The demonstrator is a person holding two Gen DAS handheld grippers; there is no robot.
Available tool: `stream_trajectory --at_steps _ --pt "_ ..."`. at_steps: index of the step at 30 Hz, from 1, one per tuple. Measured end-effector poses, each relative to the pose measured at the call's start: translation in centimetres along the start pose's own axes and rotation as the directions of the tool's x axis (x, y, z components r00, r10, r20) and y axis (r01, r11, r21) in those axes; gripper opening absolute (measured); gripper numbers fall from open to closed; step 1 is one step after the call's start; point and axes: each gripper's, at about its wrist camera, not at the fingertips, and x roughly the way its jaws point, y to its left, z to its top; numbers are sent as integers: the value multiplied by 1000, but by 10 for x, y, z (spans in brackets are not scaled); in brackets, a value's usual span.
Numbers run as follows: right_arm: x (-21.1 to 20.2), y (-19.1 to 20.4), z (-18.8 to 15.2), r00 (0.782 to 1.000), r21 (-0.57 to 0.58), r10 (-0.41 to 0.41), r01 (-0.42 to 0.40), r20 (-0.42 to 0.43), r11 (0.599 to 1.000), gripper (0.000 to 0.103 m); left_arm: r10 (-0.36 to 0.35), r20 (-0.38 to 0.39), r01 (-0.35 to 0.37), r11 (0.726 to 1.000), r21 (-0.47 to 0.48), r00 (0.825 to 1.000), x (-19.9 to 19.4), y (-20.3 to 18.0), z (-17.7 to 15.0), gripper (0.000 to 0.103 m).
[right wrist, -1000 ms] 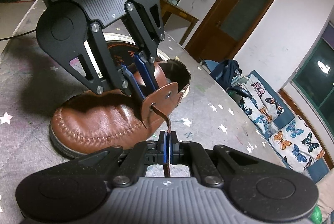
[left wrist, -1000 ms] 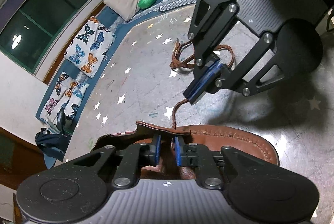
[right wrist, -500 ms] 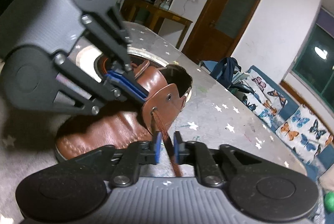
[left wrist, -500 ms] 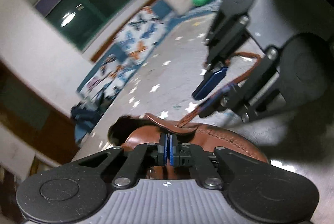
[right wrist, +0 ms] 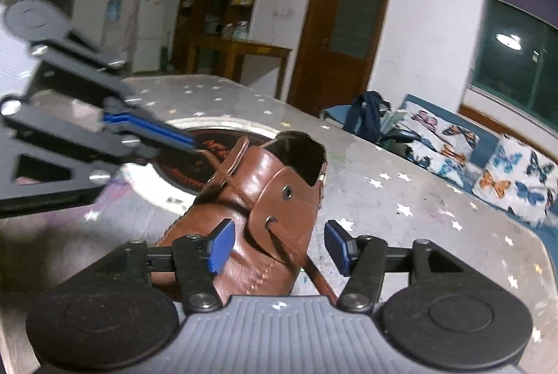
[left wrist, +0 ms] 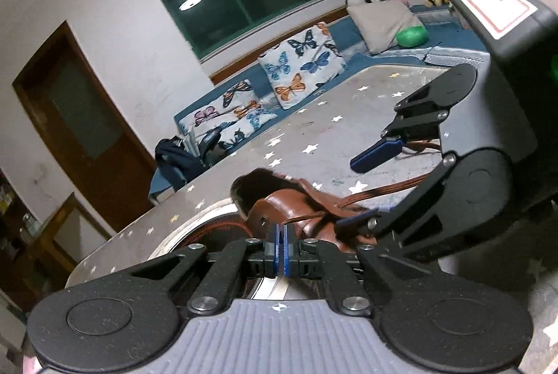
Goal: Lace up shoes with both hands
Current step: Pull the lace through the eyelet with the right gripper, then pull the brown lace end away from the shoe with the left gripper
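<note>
**Both grippers at the brown shoe, one pinching lace, one letting go**

Both grippers work over a grey table [right wrist: 436, 199] scattered with white stars, the biggest thing in front of me. Set into its top is a round metal-rimmed well [right wrist: 223, 123] with a dark disc inside it; nothing else shows in it. The brown leather shoe [right wrist: 279, 199] stands on the tabletop just beside that ring, its mouth open and empty, its eyelet flap facing the right-hand camera.

Next in size, the left gripper [left wrist: 281, 243] has its blue pads pressed flat together, and in the right-hand view they are pinched on the brown lace [right wrist: 230, 178] where it runs up off the shoe's tongue. The right gripper [right wrist: 279, 245] is spreading its jaws, blue pads standing clear either side of the shoe's flap; the lace's other end trails out of the lower eyelet between them, touched by neither pad.
</note>
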Motion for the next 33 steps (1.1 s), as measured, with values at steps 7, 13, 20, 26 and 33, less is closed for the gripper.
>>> stream_trajectory --at_steps 7,13,20,26,33 --pt "-3 5 -5 992 62 -121 120 24 991 71 51 1 -50 992 -118 999 -12 25 -13 2" --pt "-4 16 -4 974 25 -223 222 46 975 72 124 3 -122 979 -160 992 -17 45 -23 2" --pt "0 11 -4 965 71 -263 261 24 963 75 205 -10 -203 960 -194 979 -22 65 -34 2" --pt "0 11 -2 961 63 -276 274 21 960 75 284 -19 -280 933 -224 959 -32 84 -44 2" --pt "1 13 -1 957 75 -290 287 22 955 76 342 -51 -343 905 -252 938 -40 100 -58 2"
